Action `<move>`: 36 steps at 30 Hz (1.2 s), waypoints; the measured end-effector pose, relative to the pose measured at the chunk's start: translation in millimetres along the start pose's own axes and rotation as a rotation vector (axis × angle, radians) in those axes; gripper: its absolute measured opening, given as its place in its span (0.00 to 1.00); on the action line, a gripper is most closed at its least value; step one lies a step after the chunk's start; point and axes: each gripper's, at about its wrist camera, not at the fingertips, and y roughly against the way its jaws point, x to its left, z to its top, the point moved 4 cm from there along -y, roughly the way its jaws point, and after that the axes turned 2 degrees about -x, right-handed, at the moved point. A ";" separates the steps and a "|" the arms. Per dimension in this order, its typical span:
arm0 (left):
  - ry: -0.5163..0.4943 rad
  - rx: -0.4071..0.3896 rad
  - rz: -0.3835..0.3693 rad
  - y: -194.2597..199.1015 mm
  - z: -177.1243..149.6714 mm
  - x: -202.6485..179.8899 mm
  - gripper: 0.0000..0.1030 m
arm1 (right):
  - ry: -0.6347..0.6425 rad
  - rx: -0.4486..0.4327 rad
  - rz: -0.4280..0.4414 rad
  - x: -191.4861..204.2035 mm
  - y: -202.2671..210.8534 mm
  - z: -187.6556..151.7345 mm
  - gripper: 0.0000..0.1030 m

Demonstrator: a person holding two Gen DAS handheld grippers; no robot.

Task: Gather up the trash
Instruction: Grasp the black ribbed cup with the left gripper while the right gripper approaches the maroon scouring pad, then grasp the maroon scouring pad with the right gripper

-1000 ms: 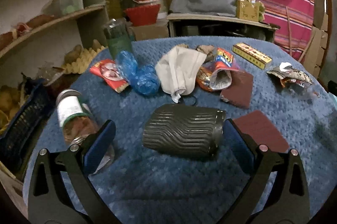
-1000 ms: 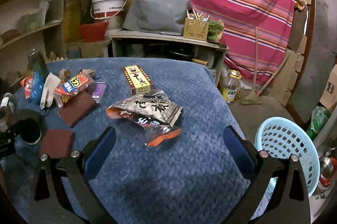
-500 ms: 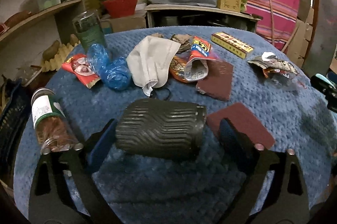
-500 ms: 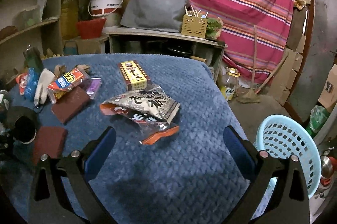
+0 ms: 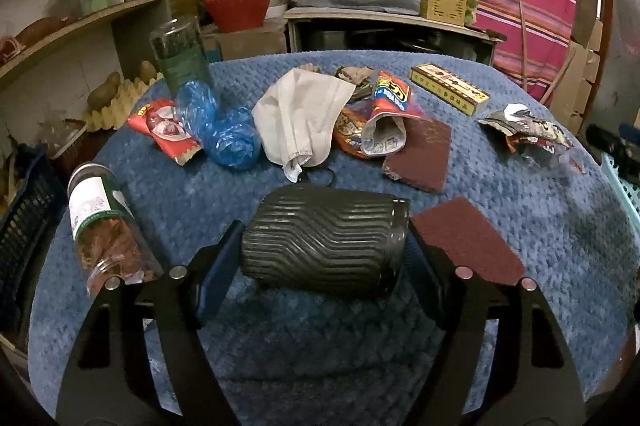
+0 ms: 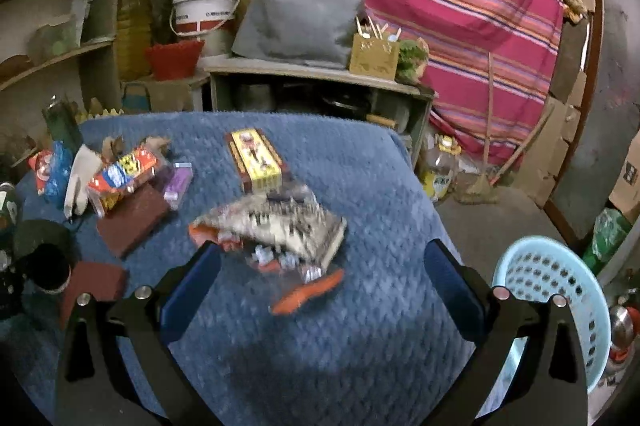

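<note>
Left gripper (image 5: 324, 258) is bracketing the dark ribbed plastic cup (image 5: 326, 236) lying on its side on the blue-carpeted tabletop (image 5: 560, 226); its fingers are sitting against the cup's two ends, apparently pinching it. Right gripper (image 6: 320, 278) is hovering with fingers spread wide over the crumpled silver-and-orange snack wrapper (image 6: 276, 226), which is motion-blurred, so contact cannot be judged. A pale blue perforated plastic basket (image 6: 560, 290) is standing beside the tabletop's right edge.

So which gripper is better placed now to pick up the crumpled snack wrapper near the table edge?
Right. The right gripper is open with the snack wrapper just ahead of its fingers; the left gripper already brackets the ribbed black cup.
</note>
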 end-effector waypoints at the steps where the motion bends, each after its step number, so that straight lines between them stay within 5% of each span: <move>1: 0.003 -0.005 0.001 0.9 1.0 1.1 0.72 | 0.006 -0.003 -0.001 0.5 -2.3 5.1 0.97; 6: 0.045 -0.020 0.004 2.0 6.9 9.5 0.72 | 0.020 0.030 -0.017 -6.9 -29.8 20.7 0.97; 13: 0.046 -0.038 0.019 2.6 8.8 7.9 0.72 | 0.042 0.163 -0.003 -2.6 -62.8 -20.0 0.97; 21: 0.065 -0.059 0.036 16.0 10.7 15.1 0.72 | 0.073 0.097 0.043 33.2 -6.0 -17.1 0.97; 36: 0.175 -0.135 0.064 76.0 -1.2 80.5 0.72 | 0.065 0.187 0.273 151.4 28.1 -53.0 0.96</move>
